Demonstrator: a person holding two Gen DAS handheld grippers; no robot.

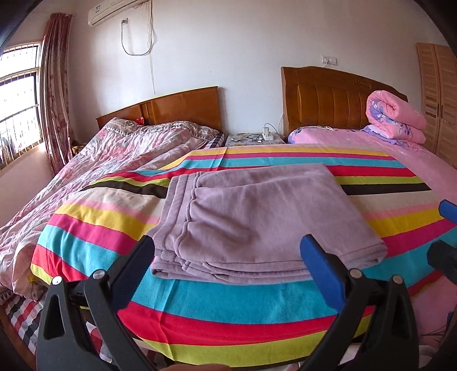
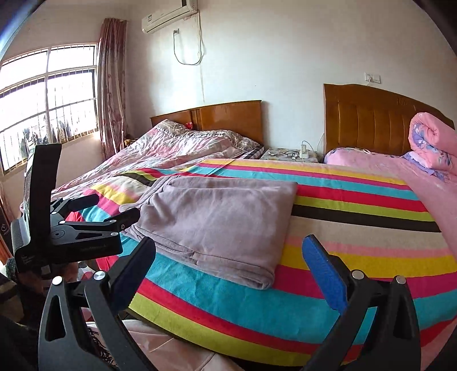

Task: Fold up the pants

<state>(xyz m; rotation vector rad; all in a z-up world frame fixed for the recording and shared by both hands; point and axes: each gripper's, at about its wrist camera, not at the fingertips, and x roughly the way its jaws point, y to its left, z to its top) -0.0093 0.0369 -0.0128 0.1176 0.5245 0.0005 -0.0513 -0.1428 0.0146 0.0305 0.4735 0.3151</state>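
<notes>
Both tools (image 1: 228,248) (image 2: 228,251) agape, clear of the folded pants' (image 1: 257,211) near edge.

Folded pants (image 1: 257,217) on striped blanket (image 1: 114,228); rolled quilt (image 1: 394,117) behind, right

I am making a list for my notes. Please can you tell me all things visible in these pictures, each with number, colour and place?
pants: one, mauve, folded flat on the striped blanket
striped blanket: one, many colours, spread over the near bed
rolled quilt: one, pink with flowers, by the right headboard
headboards: two, brown wood, against the wall
crumpled quilt: one, pale pink pattern, on the left bed
bedside stand: one, between the beds, holding cables
air conditioner: one, white, high on the wall
curtain: one, reddish, beside the window
wardrobe: one, light wood, far right
left tongs: one, black, open, near the pants
right tongs: one, black with blue pad, open
</notes>
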